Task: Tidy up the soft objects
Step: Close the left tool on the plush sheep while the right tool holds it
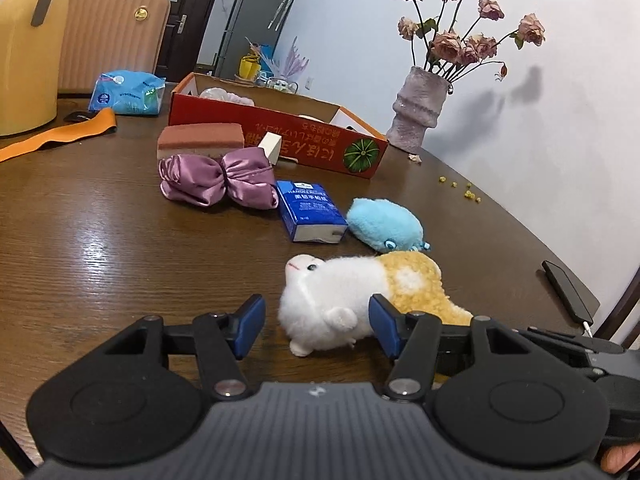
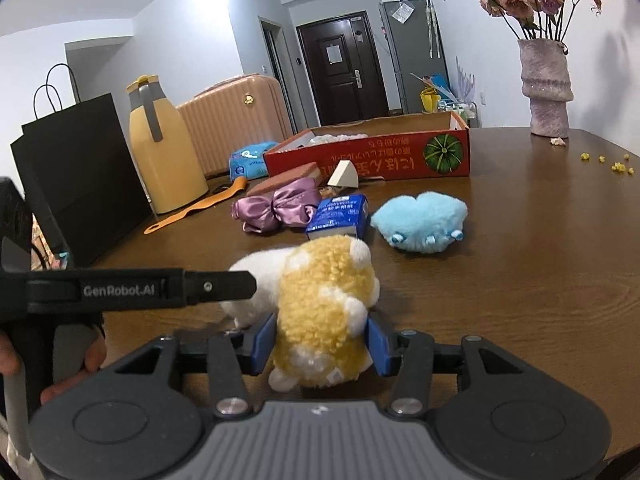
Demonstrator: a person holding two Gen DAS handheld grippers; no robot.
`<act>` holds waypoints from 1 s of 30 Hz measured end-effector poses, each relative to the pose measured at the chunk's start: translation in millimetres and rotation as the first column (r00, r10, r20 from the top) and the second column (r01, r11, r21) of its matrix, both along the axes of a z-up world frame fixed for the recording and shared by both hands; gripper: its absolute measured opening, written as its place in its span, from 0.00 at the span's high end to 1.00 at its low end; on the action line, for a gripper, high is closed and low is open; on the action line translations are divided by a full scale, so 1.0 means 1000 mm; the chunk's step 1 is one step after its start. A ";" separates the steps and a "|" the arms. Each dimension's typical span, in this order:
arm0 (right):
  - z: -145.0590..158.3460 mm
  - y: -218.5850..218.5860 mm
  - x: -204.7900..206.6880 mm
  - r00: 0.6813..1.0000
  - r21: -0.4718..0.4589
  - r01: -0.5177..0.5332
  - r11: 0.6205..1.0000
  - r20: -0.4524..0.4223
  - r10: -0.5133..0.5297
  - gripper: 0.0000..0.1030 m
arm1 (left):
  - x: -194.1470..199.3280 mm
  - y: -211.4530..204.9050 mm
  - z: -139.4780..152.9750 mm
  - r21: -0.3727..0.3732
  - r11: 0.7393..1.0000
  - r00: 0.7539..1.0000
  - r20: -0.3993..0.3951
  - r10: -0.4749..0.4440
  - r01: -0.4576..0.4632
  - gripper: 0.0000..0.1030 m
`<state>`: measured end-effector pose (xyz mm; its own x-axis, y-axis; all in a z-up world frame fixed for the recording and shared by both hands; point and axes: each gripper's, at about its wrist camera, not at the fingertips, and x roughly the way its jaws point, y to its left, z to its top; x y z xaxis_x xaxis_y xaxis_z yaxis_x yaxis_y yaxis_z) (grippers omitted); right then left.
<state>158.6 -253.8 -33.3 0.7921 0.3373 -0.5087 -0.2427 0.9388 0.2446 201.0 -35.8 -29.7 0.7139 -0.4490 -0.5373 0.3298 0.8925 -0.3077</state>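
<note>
Two hand-held grippers bracket the hamster plush [image 1: 352,300] on the counter [image 1: 120,248], left hand-held gripper [image 1: 316,326] gaping around its white head, right hand-held gripper [image 2: 320,344] pinching the yellow rump, so next it probably gets lifted into the red box [image 1: 280,136].

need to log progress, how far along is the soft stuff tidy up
Early on. Done: something pale and fluffy already lies in the red cardboard box. In hand: the white and yellow plush hamster sits on the table between the right gripper pads; the left gripper is open by its white end. Left: the light blue plush toy, purple satin bow, blue tissue pack and brown sponge.
</note>
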 end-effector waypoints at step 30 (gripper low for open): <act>0.022 0.000 -0.011 0.987 0.051 -0.100 0.994 0.131 0.093 0.49 | -0.022 0.034 0.011 -0.035 0.991 0.992 -0.022 0.128 -0.128 0.43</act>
